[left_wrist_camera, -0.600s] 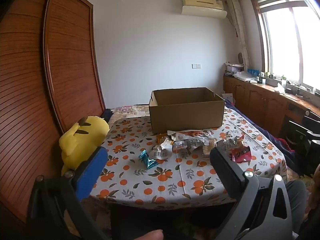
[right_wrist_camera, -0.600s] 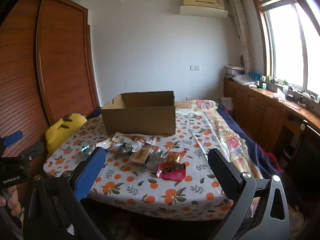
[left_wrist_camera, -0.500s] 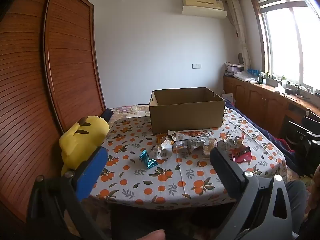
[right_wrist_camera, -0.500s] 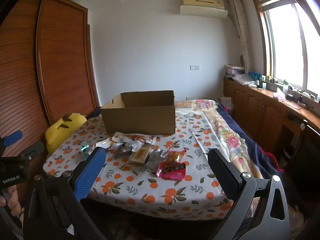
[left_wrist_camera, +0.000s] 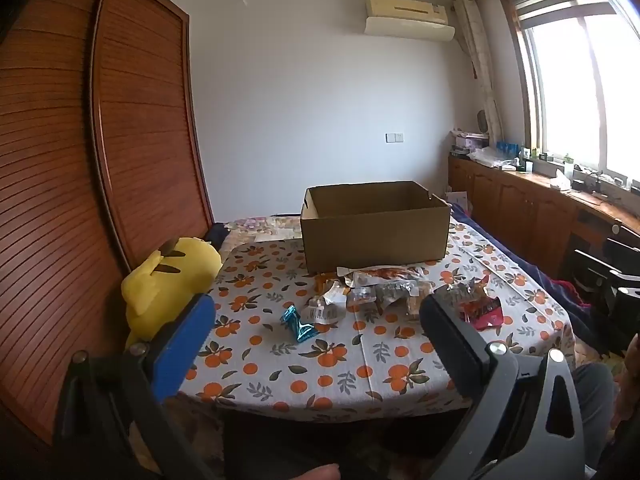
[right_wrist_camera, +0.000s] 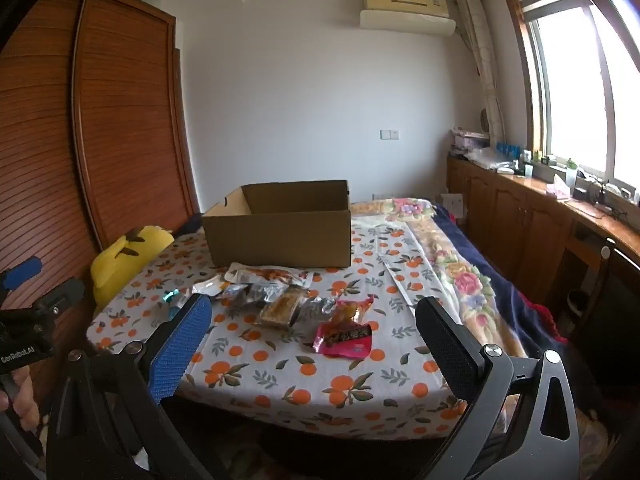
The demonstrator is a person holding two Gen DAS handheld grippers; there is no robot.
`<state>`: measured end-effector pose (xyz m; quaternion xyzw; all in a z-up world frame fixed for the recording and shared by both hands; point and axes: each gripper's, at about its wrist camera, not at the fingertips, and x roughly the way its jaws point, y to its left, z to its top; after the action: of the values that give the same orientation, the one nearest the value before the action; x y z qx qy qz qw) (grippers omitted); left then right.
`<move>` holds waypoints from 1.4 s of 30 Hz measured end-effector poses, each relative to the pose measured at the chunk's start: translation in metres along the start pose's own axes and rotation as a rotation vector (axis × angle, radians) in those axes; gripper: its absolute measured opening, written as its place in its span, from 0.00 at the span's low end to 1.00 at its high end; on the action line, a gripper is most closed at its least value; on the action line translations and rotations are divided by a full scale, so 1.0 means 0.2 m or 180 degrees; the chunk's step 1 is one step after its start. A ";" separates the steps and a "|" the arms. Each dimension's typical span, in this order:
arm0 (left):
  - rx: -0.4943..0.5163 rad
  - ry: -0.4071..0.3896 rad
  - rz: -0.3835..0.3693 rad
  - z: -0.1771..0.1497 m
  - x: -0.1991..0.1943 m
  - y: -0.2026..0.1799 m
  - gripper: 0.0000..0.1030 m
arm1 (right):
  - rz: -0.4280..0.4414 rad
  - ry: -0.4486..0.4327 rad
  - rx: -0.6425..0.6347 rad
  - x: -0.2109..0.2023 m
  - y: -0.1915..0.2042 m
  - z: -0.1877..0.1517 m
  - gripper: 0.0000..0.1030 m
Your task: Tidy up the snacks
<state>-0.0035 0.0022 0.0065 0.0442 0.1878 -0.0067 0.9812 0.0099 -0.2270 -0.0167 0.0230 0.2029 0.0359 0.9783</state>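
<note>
1. Left wrist view gives me the left tool (left_wrist_camera: pixel 312 328) low in frame, jaws spread as wide as they go, nothing between them.
2. It shows the cardboard box (left_wrist_camera: pixel 374 236) at centre on the orange-print counter (left_wrist_camera: pixel 320 376), open side up, with the snack packets (left_wrist_camera: pixel 384 292) strewn just below it, and a blue wrapper (left_wrist_camera: pixel 298 323) lying apart to their left.
3. Right wrist view shows my right tool (right_wrist_camera: pixel 312 328) equally wide, holding nothing.
4. Only here do I see the red packet (right_wrist_camera: pixel 345 338) whole, nearest the lens, and the left tool (right_wrist_camera: pixel 24 320) at the frame's left edge.
5. A yellow plush toy (left_wrist_camera: pixel 168 280) sits left of the counter.
</note>
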 end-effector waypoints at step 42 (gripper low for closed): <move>0.0005 -0.0069 0.0055 0.03 -0.03 0.02 1.00 | 0.0001 -0.0015 -0.0003 -0.01 0.01 0.00 1.00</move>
<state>-0.0067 0.0052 0.0156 0.0465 0.1768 0.0011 0.9832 0.0082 -0.2254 -0.0157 0.0226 0.2006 0.0361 0.9787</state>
